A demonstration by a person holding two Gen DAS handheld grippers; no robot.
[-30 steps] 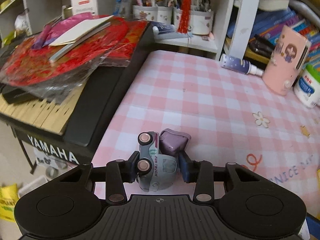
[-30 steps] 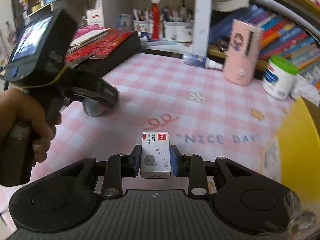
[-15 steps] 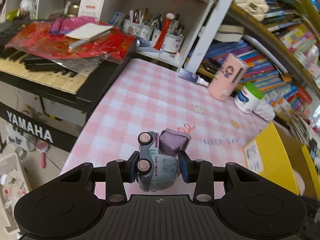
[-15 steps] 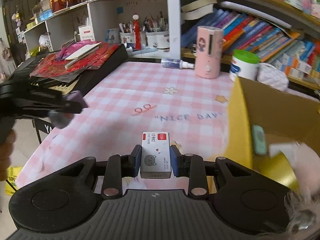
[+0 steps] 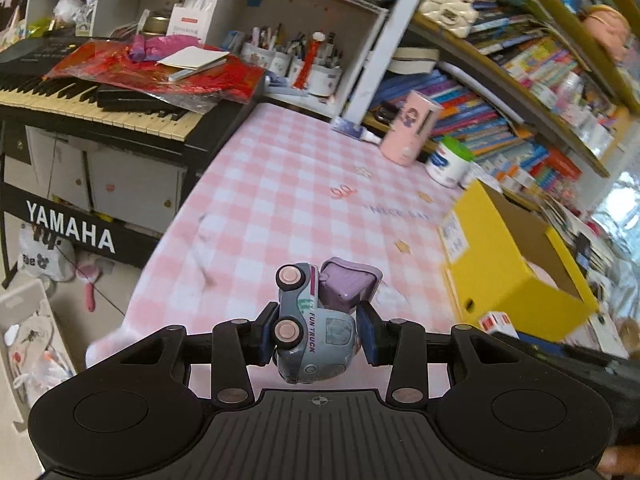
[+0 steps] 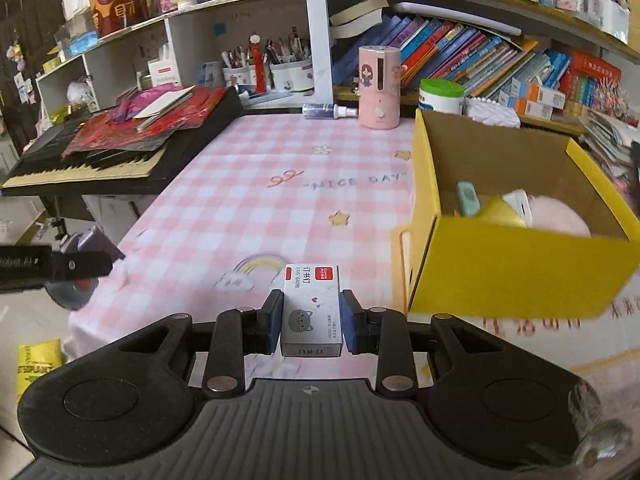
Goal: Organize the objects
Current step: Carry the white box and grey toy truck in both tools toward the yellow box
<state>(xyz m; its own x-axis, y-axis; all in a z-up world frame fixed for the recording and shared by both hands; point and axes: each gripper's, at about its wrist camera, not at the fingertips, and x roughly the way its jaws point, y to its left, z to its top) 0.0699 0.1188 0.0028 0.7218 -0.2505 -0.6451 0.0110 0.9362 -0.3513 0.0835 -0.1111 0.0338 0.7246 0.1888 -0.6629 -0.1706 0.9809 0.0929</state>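
- Left gripper (image 5: 316, 334): 2 blue pads clamped on the sides of a toy truck (image 5: 310, 332), grey-blue, lettered "FUN TRUCK", lying on its side with 2 pink-hubbed wheels turned toward the left pad; its purple rear body points forward, away from the gripper.
- Right gripper (image 6: 311, 320): 2 blue pads closed on the long sides of a small white staple box (image 6: 311, 308) with a red label and a grey cat face, held flat and lengthwise between the fingers.
- Tablecloth (image 6: 256, 200): pink-and-white check, printed "NICE DAY", spread below and ahead of both grippers.
- Yellow cardboard box (image 6: 512, 272): open-topped, just ahead and to the right of the right gripper; holds a pink soft item, a teal item and a yellow piece. In the left wrist view it stands ahead to the right (image 5: 504, 256).
- Yamaha keyboard (image 5: 100, 100): ahead to the left of the left gripper, off the cloth's left edge, with red wrapping and a notebook piled on it.
- Pink cylindrical humidifier (image 6: 379, 88): far ahead of the right gripper, at the cloth's back edge, beside a green-lidded white tub (image 6: 440, 96).
- Left gripper also seen from the right wrist view, at far left (image 6: 80, 260).
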